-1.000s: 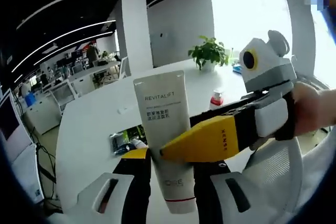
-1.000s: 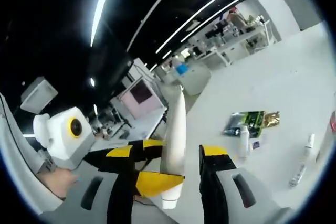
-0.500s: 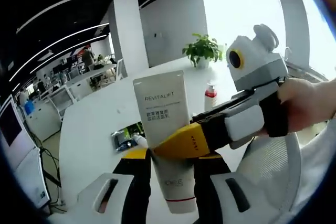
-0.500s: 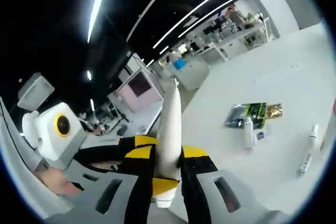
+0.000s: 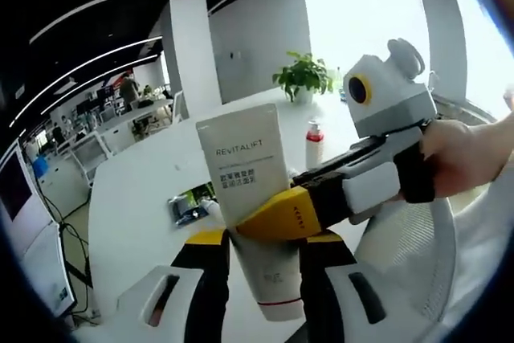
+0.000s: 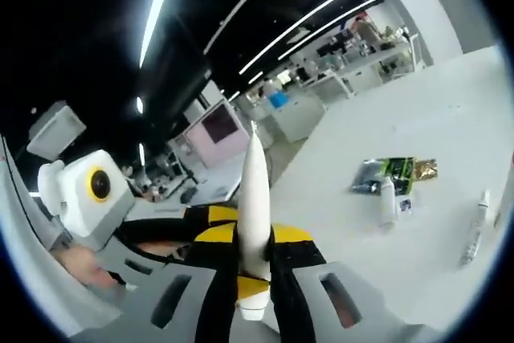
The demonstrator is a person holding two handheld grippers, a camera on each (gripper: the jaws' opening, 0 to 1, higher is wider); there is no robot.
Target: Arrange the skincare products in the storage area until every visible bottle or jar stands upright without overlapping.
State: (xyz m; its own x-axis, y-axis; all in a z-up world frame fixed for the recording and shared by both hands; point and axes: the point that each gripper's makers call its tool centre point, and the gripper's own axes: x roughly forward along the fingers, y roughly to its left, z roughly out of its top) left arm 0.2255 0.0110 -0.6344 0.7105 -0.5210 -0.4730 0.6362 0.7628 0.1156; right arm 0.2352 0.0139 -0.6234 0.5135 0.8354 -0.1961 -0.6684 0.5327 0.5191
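Right tool (image 6: 254,251) and left tool (image 5: 255,259) pinch raised tube (image 5: 250,198).

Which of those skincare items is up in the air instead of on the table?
The white Revitalift tube, cap down, pinched between the claws. The red-capped bottle stands on the white table; the small white bottle lies there.

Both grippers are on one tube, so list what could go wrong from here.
1. The white tube is held high above the table by both the left gripper and the right gripper; releasing both could drop it.
2. The two pairs of jaws pinch near its capped end, so pulling apart may squeeze or twist it.
3. Small bottles lie flat below and could be hit.
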